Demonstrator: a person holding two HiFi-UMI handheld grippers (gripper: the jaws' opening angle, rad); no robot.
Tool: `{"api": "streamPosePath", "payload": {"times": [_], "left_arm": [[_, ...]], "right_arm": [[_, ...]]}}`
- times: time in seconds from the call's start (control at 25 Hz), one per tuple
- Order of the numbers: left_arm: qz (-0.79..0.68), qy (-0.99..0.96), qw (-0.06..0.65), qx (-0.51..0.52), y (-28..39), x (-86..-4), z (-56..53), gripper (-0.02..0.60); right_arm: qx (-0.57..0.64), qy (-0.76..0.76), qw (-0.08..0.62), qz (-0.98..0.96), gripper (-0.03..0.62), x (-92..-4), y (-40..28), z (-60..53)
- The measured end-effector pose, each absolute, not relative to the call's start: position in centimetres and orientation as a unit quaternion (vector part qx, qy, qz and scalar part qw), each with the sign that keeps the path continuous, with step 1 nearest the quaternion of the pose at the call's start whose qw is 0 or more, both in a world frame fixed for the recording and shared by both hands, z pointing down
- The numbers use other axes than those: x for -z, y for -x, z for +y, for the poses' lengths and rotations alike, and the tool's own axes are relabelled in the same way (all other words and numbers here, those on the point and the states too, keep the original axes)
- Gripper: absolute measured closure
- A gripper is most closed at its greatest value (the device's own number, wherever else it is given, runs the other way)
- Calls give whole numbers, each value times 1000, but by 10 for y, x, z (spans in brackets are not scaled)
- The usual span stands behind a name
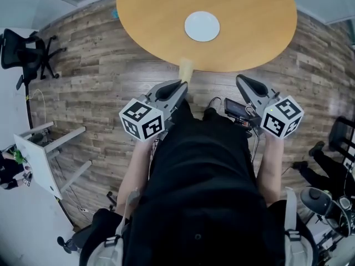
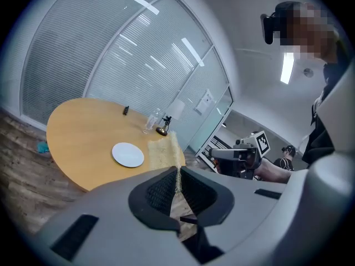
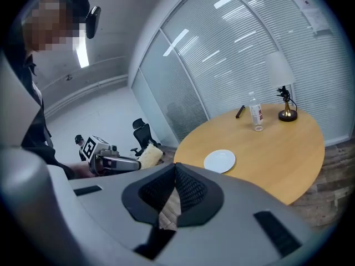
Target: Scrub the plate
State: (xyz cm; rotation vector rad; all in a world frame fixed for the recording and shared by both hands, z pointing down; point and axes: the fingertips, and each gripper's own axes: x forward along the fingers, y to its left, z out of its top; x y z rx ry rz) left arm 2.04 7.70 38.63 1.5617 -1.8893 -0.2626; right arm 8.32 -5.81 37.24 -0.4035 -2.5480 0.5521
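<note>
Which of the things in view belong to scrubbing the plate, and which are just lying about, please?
For the job:
white plate on the round table
yellow sponge, clamped in the left gripper
right gripper, shut and empty

Lying about:
water bottle, small lamp and dark pen-like item, all on the table
office chair on the floor

White round plate (image 1: 202, 26): flat on desk (image 1: 150, 15) near its front edge. Pale yellow sponge (image 1: 186, 70): pinched in left hand-held gripper (image 1: 182, 84), apart from plate.
</note>
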Motion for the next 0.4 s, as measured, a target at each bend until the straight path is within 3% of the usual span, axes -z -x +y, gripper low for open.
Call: {"api": "streamPosePath", "payload": {"times": [0.4], "left_arm": [[-724, -586, 346, 111, -45, -397, 80, 554]], "right_arm": [[-196, 154, 256, -934, 577, -376, -94, -64]]}}
